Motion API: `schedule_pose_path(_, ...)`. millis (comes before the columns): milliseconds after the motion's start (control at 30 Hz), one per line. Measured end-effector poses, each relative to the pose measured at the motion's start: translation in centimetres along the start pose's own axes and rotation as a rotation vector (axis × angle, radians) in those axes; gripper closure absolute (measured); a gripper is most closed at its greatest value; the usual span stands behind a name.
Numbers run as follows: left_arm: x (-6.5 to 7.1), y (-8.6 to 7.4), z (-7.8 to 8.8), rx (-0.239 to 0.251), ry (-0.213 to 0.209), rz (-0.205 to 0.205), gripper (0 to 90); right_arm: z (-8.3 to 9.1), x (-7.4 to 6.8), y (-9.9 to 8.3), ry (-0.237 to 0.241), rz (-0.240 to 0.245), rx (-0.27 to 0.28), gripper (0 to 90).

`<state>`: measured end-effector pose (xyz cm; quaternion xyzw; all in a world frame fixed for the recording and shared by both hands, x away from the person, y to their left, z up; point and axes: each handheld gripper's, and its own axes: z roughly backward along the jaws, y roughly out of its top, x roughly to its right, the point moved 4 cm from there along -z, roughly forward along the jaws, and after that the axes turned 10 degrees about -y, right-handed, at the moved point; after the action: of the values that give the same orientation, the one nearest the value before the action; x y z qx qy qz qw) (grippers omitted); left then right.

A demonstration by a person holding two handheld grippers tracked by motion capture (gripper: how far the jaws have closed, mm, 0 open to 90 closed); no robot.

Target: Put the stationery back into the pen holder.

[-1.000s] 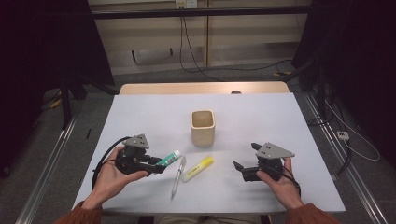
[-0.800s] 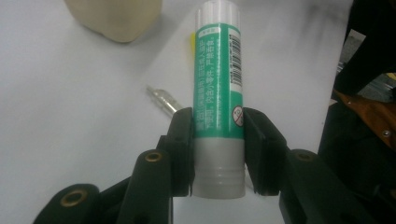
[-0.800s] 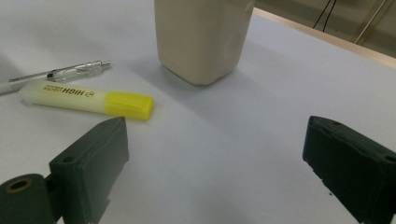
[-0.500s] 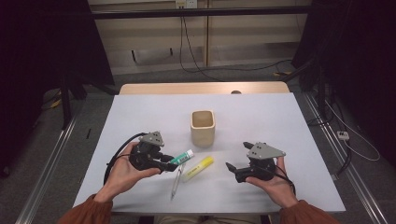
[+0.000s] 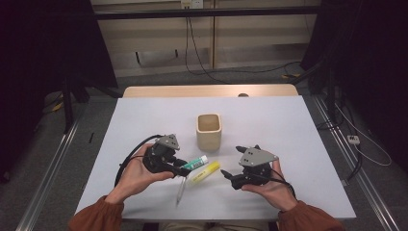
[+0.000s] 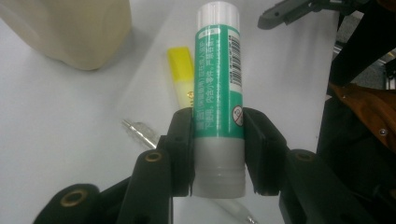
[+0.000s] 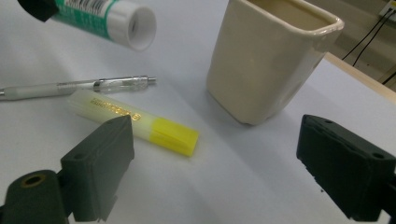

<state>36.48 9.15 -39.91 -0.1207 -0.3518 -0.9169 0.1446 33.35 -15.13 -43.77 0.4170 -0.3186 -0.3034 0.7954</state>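
The left tongs (image 6: 217, 154) pinch a glue stick (image 6: 218, 88), lifted off the tabletop (image 5: 288, 125) near the cup (image 5: 209, 131) — probably headed into it. Next, tip it over the cup's opening. The right tongs (image 7: 215, 163) are spread wide, empty.

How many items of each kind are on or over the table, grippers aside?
Glue stick: 1, clamped in the left gripper
Highlighter: 1
Pen: 1
Cup: 1
Total: 4
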Motion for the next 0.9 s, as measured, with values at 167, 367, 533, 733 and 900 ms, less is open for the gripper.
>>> schedule_pose_path(167,-0.3,0.5,-0.7,-0.022,-0.004,-0.004,65.7,-0.1,-0.3,0.7,-0.007,0.062,0.002,12.3)
schedule_pose_path(367,0.0,1.2,-1.7,-0.036,-0.035,-0.011,65.8,-0.5,-1.2,0.5,-0.001,0.141,-0.004,14.5)
schedule_pose_path(533,0.0,2.1,-2.3,-0.067,-0.042,-0.026,65.8,-0.4,-1.6,0.4,-0.048,0.213,0.002,15.1)
schedule_pose_path(733,0.1,3.2,-3.3,-0.083,-0.041,-0.025,65.8,-0.7,-2.4,0.1,-0.071,0.322,-0.027,19.0)
schedule_pose_path(900,-0.4,3.8,-4.1,-0.115,-0.046,-0.021,65.8,-0.8,-2.4,0.0,-0.107,0.406,-0.019,23.2)
